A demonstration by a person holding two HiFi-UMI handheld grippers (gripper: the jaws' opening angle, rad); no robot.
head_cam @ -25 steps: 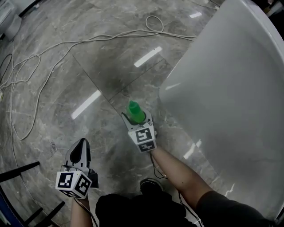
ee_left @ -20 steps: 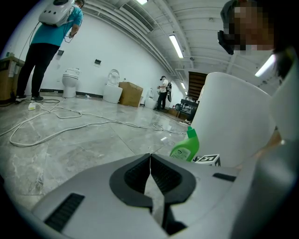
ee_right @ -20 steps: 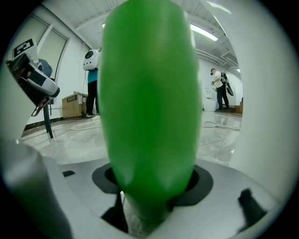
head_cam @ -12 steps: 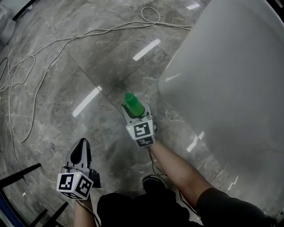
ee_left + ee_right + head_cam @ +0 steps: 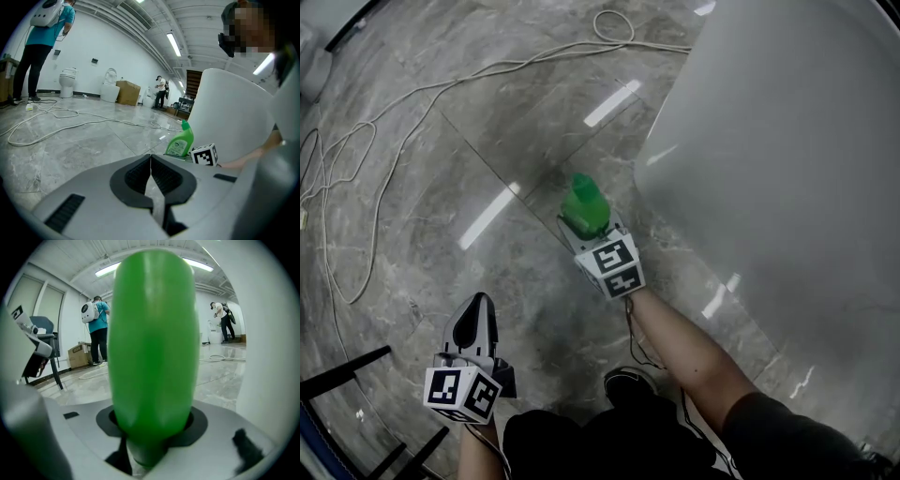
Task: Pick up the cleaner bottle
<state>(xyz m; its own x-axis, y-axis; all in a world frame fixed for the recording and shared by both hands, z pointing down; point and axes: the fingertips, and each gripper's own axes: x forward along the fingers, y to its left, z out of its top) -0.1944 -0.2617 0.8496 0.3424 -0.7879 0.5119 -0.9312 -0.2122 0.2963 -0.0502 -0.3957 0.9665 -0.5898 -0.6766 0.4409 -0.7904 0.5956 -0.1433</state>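
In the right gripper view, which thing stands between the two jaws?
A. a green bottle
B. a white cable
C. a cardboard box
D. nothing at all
A: the green cleaner bottle fills the gap of the right gripper, whose jaws are closing on its sides.

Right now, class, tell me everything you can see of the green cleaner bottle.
The cleaner bottle is glossy bright green plastic, with a slanted neck, a green cap and a pale printed label on one face. It stands upright close beside the white tub, over the grey marbled floor. The right tool has it between its closing jaws, pads looking pressed to its sides. Its base is hidden, so contact with the floor cannot be told.
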